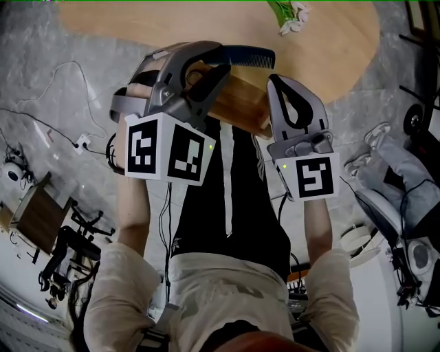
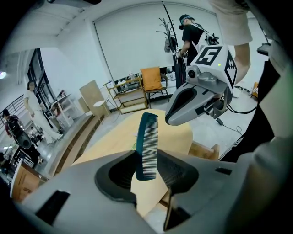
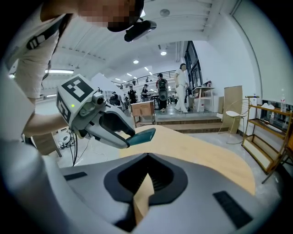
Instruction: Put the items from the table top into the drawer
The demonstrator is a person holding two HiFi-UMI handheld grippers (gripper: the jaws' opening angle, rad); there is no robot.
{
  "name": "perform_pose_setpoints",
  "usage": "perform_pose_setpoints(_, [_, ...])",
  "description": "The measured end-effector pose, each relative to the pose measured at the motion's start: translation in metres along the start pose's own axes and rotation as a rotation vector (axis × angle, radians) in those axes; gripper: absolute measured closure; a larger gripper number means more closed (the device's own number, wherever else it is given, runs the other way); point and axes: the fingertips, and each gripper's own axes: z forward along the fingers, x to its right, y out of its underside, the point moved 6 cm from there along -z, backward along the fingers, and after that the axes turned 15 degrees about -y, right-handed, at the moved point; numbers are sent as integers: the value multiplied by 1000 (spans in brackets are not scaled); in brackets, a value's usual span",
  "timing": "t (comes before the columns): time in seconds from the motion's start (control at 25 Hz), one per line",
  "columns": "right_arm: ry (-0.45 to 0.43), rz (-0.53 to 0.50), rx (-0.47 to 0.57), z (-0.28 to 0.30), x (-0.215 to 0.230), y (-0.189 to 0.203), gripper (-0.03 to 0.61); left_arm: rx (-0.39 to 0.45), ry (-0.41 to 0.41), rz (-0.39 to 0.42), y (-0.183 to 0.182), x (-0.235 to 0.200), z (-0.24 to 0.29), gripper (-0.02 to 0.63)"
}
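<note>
A dark teal comb (image 1: 251, 57) (image 2: 148, 145) sticks out from the jaws of my left gripper (image 1: 220, 56) (image 2: 146, 161), which is shut on it, teeth turned to the right in the left gripper view. It hangs above the near edge of the oval wooden table (image 1: 206, 27). Below it a wooden drawer (image 1: 239, 103) stands pulled out from under the table. My right gripper (image 1: 273, 80) (image 3: 147, 157) is beside the left one, its tips together with nothing between them. The right gripper view catches the comb (image 3: 143, 135) end-on. A green and white item (image 1: 289, 15) lies at the table's far side.
Grey floor surrounds the table, with cables and a power strip (image 1: 81, 143) at the left and a small wooden stool (image 1: 40, 214). Wheeled equipment (image 1: 405, 206) stands at the right. An orange chair (image 2: 152, 80), shelves and several people stand far off.
</note>
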Motion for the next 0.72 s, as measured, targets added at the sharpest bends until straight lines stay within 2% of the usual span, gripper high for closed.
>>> perform_pose_setpoints(0.16, [-13,1,-30,-3,-1,9,574,-18,0,4,3,2,4,463])
perform_pose_setpoints(0.24, [-16,5,-36,-5,-1,13,574,-29,34,23,8,14,6,463])
perform_pose_setpoints(0.32, [-18,10,-39,-6,-1,17,574,-51,116,76,20,38,14,463])
perform_pose_setpoints(0.4, [-23,13,-57,-7,0,23,574,-88,234,135,40,73,26,463])
perform_pose_setpoints(0.56, [-25,23,-63,-5,3,30,574,-168,437,193,83,135,53,463])
perform_pose_setpoints(0.64, [-27,28,-59,-5,4,34,574,-188,486,222,98,157,63,463])
perform_pose_setpoints(0.72, [-31,30,-74,-7,4,40,574,-194,488,256,106,176,73,463])
